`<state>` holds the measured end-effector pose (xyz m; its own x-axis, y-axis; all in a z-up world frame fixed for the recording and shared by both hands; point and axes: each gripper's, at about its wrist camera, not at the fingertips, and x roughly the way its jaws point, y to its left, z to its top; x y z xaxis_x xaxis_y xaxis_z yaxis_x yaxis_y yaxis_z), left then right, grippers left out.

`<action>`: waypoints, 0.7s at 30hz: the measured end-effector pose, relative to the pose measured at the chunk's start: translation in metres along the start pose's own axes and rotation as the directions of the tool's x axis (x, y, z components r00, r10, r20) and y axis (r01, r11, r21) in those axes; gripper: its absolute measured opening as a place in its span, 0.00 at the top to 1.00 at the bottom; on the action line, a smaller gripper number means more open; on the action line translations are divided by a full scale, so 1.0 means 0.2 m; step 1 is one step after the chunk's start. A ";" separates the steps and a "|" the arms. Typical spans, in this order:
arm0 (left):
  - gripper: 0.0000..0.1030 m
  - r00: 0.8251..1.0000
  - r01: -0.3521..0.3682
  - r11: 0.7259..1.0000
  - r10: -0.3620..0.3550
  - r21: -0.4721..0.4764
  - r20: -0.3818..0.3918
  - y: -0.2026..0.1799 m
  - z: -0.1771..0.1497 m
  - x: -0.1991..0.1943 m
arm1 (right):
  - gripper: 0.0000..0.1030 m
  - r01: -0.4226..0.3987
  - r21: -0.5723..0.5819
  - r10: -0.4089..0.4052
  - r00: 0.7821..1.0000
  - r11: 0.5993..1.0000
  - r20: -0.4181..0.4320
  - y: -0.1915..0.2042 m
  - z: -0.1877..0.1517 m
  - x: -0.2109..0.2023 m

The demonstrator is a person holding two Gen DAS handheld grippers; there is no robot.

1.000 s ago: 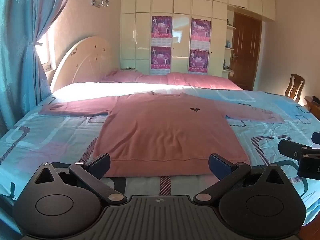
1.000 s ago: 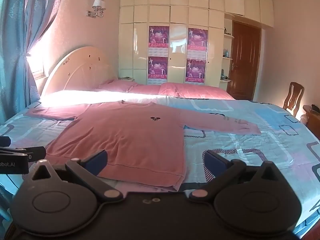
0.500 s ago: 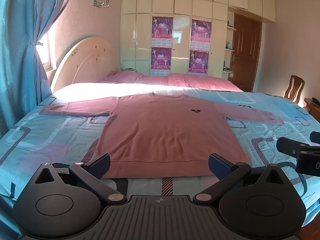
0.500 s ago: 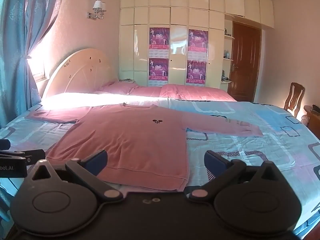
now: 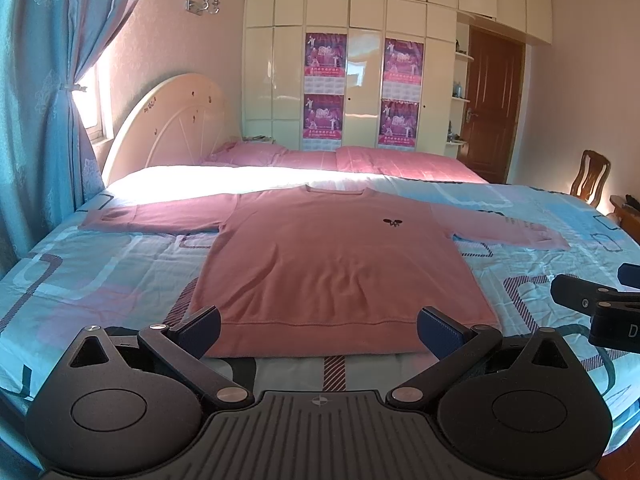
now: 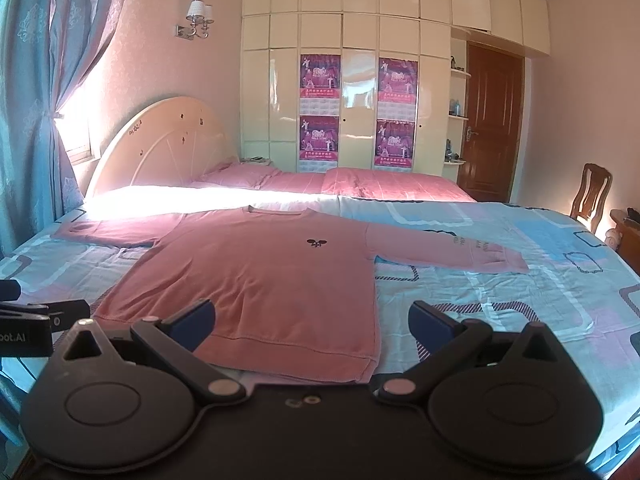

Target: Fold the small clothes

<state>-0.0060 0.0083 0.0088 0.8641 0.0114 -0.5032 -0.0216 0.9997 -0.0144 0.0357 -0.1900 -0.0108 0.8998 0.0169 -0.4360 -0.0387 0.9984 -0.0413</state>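
Left gripper [image 5: 318,326]: left wrist view; fingers spread wide, nothing between them, held above the near edge of the bed.
Sweater [image 5: 332,264]: pink, long-sleeved, flat and face up on the bed [image 5: 100,264] just ahead of the left gripper; hem nearest, spanning the gap between both fingertips; neck farthest.
Sleeves: both stretched sideways, one out to the left, one out to the right, lying flat on the bedspread.
Logo [image 5: 391,222]: small dark mark on the chest, ahead and slightly right.
Right gripper, from left view [image 5: 592,300]: only part seen at the right edge, beside the sweater's right hem corner; its opening unclear from here.

Right gripper [image 6: 312,320]: right wrist view; fingers wide apart, empty, above the near bed edge.
Sweater [image 6: 264,280]: ahead and left of centre; right hem corner lies between the fingertips, left fingertip over the hem.
Right sleeve [image 6: 448,250]: ahead, reaching to the right.
Left gripper [image 6: 40,316]: partly seen at the left edge.
Pillows [image 6: 320,180]: pink, far beyond the sweater.
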 end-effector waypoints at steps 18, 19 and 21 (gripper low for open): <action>0.00 1.000 -0.004 1.000 0.004 0.004 0.000 -0.03 0.01 0.02 | 0.01 0.002 0.009 -0.002 1.000 1.000 0.003 -0.04 -0.01 0.02; 0.00 1.000 -0.003 1.000 0.003 0.004 -0.001 -0.03 0.01 0.02 | 0.01 0.002 0.009 -0.002 1.000 1.000 0.003 -0.04 -0.01 0.02; 0.00 1.000 -0.005 1.000 0.005 0.005 0.000 -0.03 0.01 0.02 | 0.01 0.002 0.009 -0.002 1.000 1.000 0.003 -0.04 -0.01 0.02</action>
<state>-0.0012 0.0023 0.0089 0.8639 0.0163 -0.5034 -0.0236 0.9997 -0.0081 0.0380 -0.1988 -0.0133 0.9012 0.0147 -0.4333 -0.0328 0.9989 -0.0344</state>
